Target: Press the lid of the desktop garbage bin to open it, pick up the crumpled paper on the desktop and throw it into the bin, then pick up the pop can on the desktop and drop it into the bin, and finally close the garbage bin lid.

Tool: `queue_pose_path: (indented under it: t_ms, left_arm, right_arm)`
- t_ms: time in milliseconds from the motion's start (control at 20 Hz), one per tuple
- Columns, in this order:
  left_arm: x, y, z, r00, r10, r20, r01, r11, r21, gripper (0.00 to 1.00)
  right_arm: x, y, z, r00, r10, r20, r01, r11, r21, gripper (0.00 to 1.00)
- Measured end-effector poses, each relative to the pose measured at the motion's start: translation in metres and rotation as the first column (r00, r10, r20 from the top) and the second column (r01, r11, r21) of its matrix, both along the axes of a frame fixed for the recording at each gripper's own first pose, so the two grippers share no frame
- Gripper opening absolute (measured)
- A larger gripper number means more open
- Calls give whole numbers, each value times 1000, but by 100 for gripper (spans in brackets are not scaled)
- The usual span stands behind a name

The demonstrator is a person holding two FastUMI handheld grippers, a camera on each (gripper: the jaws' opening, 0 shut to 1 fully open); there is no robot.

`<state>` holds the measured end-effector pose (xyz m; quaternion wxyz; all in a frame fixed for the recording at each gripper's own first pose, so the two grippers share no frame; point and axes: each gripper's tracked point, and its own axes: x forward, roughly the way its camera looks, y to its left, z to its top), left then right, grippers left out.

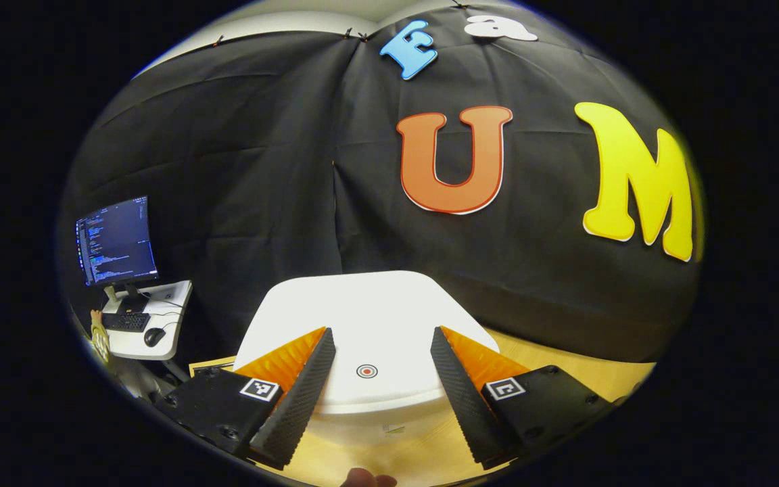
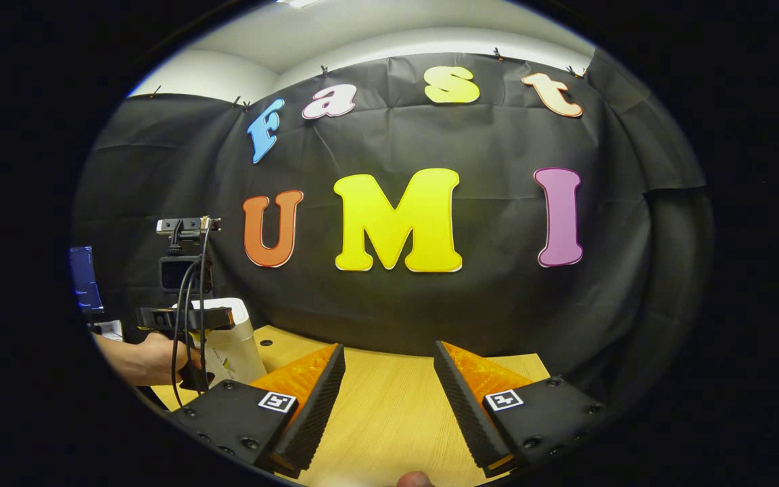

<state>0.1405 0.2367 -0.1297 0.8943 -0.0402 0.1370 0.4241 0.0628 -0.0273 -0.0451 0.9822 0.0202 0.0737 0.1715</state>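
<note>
The white desktop bin (image 1: 369, 325) stands on the wooden table just ahead of my left gripper (image 1: 381, 355), its flat lid down with a small red ring mark (image 1: 366, 370) near the front edge. The left gripper is open, its fingers spread over the lid's front, one on each side of the mark. In the right gripper view the bin (image 2: 230, 345) stands far left, partly hidden by the other gripper (image 2: 183, 318) and the hand (image 2: 143, 358) holding it. My right gripper (image 2: 389, 368) hangs open over bare tabletop, holding nothing.
A side desk with a monitor (image 1: 117, 240), keyboard (image 1: 126, 321) and mouse (image 1: 153, 336) stands at the left. The wooden table (image 2: 383, 406) runs back to the black cloth wall. Cables (image 2: 190, 297) hang from the other gripper's camera rig.
</note>
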Motion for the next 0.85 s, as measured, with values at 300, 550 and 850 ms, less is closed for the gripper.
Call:
queue_pose_path:
  t_ms: [300,550,850]
  left_arm:
    - [-1,2,13,998,-29,54,27,999,37,94]
    - [-7,-10,58,983,-160,93,147,980,134,93]
    - [-28,-73,98,881,-447,153,420,890,180,93]
  right_arm:
    - [1,-1,7,1000,-18,21,18,1000,2,84]
    - [-11,1,21,997,-55,58,54,998,15,86]
    - [-32,19,37,991,-89,104,87,996,27,86]
